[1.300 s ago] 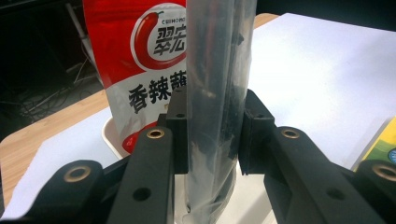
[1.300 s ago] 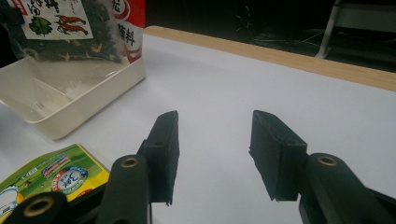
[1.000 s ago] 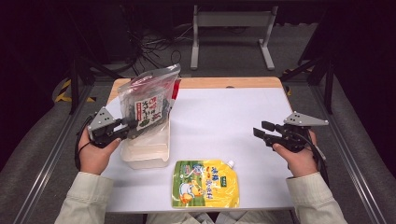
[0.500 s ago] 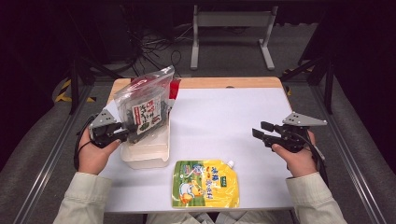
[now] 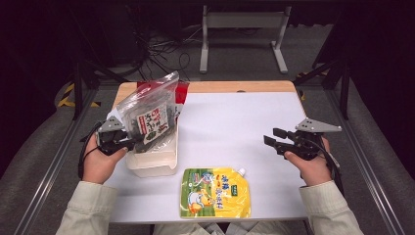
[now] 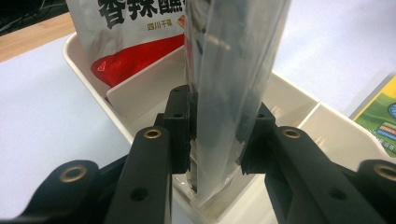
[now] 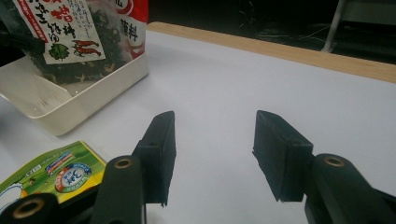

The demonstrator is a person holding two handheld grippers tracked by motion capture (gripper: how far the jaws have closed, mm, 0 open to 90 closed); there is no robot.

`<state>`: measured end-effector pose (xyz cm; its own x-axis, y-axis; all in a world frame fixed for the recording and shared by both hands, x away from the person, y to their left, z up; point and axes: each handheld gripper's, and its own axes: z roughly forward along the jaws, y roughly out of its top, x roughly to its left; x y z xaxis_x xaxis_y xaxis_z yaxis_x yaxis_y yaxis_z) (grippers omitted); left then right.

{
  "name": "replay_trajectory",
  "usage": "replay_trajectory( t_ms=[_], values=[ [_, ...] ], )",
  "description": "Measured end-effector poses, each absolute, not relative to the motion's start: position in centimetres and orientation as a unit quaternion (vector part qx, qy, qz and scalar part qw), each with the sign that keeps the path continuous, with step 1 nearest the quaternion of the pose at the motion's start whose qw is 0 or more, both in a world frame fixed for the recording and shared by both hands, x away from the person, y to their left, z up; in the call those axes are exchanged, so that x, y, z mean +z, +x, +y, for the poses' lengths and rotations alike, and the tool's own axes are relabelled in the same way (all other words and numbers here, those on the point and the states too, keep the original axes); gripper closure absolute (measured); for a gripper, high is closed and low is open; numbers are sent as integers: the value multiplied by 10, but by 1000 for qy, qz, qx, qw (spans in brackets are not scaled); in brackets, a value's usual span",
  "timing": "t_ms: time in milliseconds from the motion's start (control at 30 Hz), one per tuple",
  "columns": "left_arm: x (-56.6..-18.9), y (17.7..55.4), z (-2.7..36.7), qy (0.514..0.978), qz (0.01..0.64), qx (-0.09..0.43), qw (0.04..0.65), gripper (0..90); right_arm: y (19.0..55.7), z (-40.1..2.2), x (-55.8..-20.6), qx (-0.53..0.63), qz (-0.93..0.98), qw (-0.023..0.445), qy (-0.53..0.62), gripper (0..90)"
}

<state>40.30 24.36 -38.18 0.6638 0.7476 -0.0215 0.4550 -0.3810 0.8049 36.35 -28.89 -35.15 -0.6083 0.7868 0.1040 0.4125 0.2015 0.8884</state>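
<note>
The clear snack bag point(image 5: 149, 115) stands upright in the white tray point(image 5: 151, 164), long axis vertical, pinched by our left tongs point(image 6: 217, 128); our right tongs point(image 7: 212, 149), spread and empty, hover well apart over the bench point(image 5: 235, 122).

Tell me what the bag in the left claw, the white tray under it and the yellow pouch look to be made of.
Bag: thin clear plastic film, glossy; dark contents show through and it creases.
Tray: cream moulded plastic, smooth and slightly shiny, with thin rigid divider walls.
Yellow pouch: printed flexible plastic or laminate, glossy, with a white spout cap; the exact layers can't be told.
</note>
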Motion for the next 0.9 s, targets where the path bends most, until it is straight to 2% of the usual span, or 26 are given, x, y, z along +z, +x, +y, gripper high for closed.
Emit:
replay_trajectory(
  t_ms=[333,400,433,467,500,600,733,900],
  values=[
    [-382,402,242,811,376,168,415,677,364,-288,-352,490,751,188,400,481],
    [-381,401,242,810,383,171,409,627,364,-289,-352,490,751,188,400,480],
    [-381,401,242,810,383,171,409,567,364,-289,-352,490,751,188,400,480],
    [-380,399,242,809,390,175,404,567,364,-289,-352,490,751,188,400,479],
    [-378,398,242,809,393,180,398,487,364,-289,-352,489,752,189,400,479],
    [-372,393,244,802,401,186,401,362,363,-290,-352,491,751,189,400,478],
    [-364,384,245,803,404,186,397,299,363,-291,-352,490,750,190,402,476],
    [-354,370,243,820,392,158,385,241,364,-292,-352,491,749,190,402,475]
  ],
)
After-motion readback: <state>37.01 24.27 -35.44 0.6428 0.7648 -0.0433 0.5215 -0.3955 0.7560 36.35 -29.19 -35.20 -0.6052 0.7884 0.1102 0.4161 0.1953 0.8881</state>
